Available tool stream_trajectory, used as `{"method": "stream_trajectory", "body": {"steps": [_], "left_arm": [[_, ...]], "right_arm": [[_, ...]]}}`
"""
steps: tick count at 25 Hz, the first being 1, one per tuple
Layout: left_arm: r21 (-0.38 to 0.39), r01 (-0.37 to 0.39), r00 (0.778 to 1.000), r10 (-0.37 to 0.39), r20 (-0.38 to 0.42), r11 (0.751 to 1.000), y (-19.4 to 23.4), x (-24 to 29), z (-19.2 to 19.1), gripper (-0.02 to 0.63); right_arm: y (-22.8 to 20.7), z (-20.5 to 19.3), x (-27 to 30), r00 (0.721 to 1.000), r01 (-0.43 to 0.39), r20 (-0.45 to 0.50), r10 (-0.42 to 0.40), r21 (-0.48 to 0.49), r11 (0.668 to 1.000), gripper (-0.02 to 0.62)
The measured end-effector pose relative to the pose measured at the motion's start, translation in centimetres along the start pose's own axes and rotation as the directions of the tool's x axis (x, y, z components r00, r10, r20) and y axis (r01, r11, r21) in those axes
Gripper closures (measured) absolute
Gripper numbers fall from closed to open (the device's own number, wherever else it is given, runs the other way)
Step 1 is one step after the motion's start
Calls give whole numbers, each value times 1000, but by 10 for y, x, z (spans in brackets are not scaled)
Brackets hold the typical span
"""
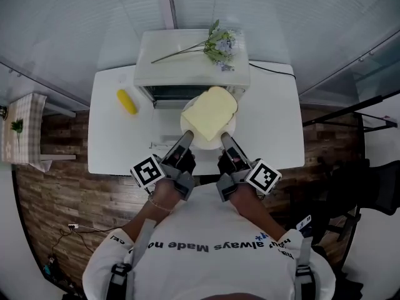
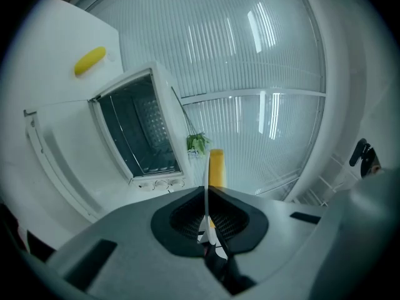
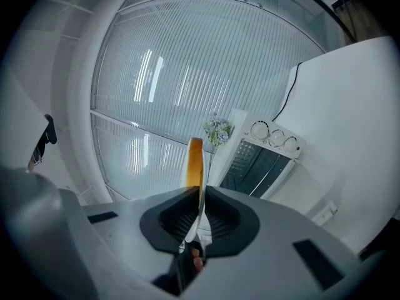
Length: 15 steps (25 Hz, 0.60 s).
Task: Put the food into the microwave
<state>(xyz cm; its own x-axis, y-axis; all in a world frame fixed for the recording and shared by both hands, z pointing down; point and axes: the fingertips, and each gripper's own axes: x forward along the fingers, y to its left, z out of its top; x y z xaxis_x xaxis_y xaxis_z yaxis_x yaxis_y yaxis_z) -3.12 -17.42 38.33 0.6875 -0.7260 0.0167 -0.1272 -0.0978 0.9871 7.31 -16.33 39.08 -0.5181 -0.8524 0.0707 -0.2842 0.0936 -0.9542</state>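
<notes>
Left tongs [image 1: 185, 137] and right tongs [image 1: 225, 137] clamp the plate [image 1: 208, 144] of bread [image 1: 209, 112] before microwave [image 1: 187, 61].

Flower sprig [image 1: 220, 44], white table [image 1: 275, 117] (yellow corn cob [image 1: 127, 101] on it)

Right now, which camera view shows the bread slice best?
The head view: the bread slice lies flat on the plate, its broad top visible. Both gripper views catch only its thin edge, seen end-on.

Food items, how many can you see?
2. A bread slice on the plate that the left gripper and right gripper hold before the open microwave; a yellow corn cob on the table, left of it. None shows inside.
</notes>
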Motion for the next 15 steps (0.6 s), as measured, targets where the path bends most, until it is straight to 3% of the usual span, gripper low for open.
{"method": "stream_trajectory", "body": {"steps": [8, 15], "left_arm": [[-4, -6, 999, 6, 33, 1000, 1, 40, -4, 586], [-16, -19, 999, 20, 36, 1000, 5, 44, -2, 588]], "right_arm": [[-16, 39, 10, 999, -3, -40, 3, 2, 1000, 566], [-16, 42, 14, 998, -9, -59, 9, 2, 1000, 566]]}}
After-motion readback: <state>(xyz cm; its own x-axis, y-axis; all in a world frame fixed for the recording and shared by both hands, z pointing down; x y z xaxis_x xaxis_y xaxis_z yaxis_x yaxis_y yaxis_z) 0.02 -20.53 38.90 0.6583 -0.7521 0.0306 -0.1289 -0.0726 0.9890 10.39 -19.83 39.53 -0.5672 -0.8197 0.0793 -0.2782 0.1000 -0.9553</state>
